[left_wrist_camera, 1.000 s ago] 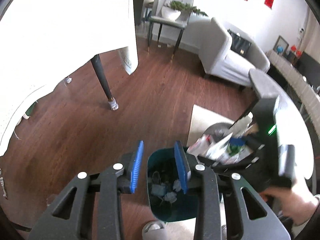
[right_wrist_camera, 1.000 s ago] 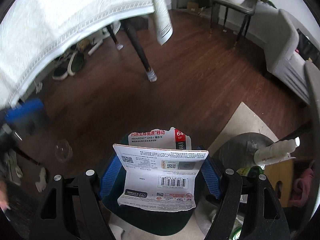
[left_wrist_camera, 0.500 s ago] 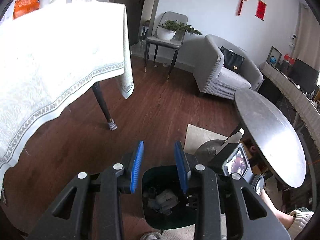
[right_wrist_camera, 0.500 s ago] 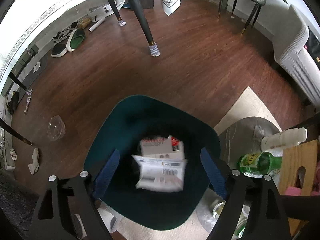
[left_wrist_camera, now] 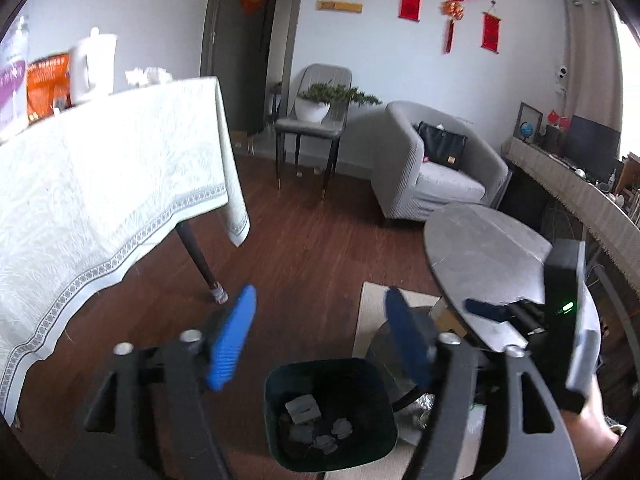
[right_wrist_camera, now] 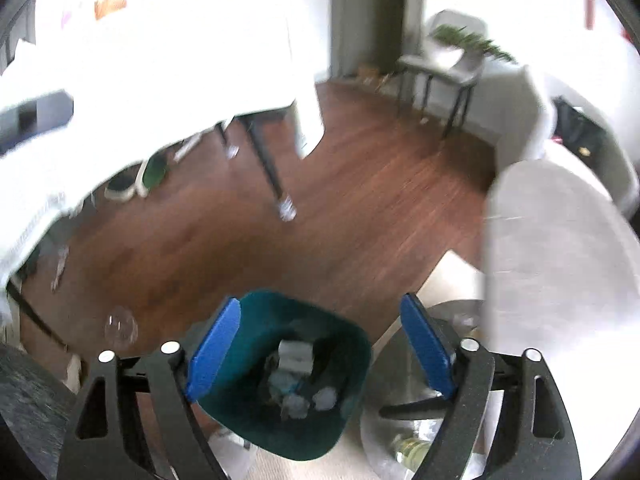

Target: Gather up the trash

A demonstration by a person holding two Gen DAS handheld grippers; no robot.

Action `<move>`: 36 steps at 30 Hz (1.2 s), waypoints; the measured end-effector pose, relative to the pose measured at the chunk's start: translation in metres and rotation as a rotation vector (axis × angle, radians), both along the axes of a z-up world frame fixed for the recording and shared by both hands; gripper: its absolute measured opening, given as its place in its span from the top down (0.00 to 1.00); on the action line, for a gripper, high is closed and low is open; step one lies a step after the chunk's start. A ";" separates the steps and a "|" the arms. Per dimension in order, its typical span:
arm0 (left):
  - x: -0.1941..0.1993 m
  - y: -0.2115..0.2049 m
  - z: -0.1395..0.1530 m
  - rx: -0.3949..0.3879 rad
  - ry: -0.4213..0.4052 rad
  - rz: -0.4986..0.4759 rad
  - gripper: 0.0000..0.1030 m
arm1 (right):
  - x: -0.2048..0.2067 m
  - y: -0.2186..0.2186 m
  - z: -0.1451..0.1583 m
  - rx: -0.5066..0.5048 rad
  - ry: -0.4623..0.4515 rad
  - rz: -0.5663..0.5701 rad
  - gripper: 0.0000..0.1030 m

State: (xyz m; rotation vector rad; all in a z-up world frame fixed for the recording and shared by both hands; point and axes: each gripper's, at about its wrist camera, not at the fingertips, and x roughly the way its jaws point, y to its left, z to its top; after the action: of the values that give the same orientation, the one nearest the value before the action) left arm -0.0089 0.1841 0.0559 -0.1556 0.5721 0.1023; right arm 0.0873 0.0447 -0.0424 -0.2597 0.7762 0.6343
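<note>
At far left a table (left_wrist_camera: pixel 100 184) under a white cloth carries a white kettle (left_wrist_camera: pixel 94 66) and an orange packet (left_wrist_camera: pixel 47 84); one dark leg (left_wrist_camera: pixel 200 260) stands on the wood floor (left_wrist_camera: pixel 304 264). The left gripper (left_wrist_camera: pixel 320 340) hangs above the floor with its blue pads (left_wrist_camera: pixel 232 340) spread wide and nothing between them. Just below it, near the middle, the green bin (left_wrist_camera: pixel 332 412) stands upright with crumpled paper and a grey card (left_wrist_camera: pixel 304 408) at its bottom. Farther back are a chair (left_wrist_camera: pixel 316 120) with a plant (left_wrist_camera: pixel 336 94), then a grey armchair (left_wrist_camera: pixel 436 168). To the right a round grey table (left_wrist_camera: pixel 484 248) stands by the bin, and the right gripper (left_wrist_camera: pixel 496 312) reaches over its near edge.

In the right wrist view, which is blurred, a clear cup (right_wrist_camera: pixel 120 330) lies on the floor at left. The right gripper (right_wrist_camera: pixel 320 348) is wide open and empty above the bin (right_wrist_camera: pixel 280 376), where a white box (right_wrist_camera: pixel 294 356) rests on the trash.
</note>
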 end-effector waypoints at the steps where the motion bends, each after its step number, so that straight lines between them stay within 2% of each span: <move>1: -0.003 -0.004 0.001 0.004 -0.005 -0.001 0.17 | -0.003 -0.014 0.009 0.018 -0.025 -0.031 0.27; 4: -0.015 -0.020 0.001 0.034 -0.031 -0.015 0.11 | -0.012 -0.052 0.026 0.037 -0.077 -0.103 0.27; 9: -0.031 -0.041 -0.002 0.069 -0.045 -0.043 0.07 | -0.032 -0.118 0.057 0.074 -0.169 -0.244 0.27; 13: -0.043 -0.060 -0.007 0.100 -0.074 -0.087 0.05 | -0.056 -0.171 0.076 0.088 -0.238 -0.345 0.14; 17: -0.049 -0.076 -0.018 0.108 -0.093 -0.087 0.05 | -0.090 -0.211 0.077 0.076 -0.284 -0.409 0.09; 22: -0.046 -0.092 -0.033 0.118 -0.072 -0.097 0.05 | -0.118 -0.243 0.076 0.083 -0.296 -0.451 0.04; 28: -0.046 -0.096 -0.039 0.101 -0.078 -0.078 0.05 | -0.150 -0.267 0.081 0.116 -0.348 -0.475 0.03; 36: -0.045 -0.101 -0.043 0.110 -0.069 -0.066 0.04 | -0.158 -0.287 0.081 0.176 -0.351 -0.454 0.03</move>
State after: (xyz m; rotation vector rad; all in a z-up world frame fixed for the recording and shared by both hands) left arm -0.0536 0.0834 0.0133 -0.0335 0.5010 0.0638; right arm -0.0704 -0.2423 0.0386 -0.0256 0.4152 0.2140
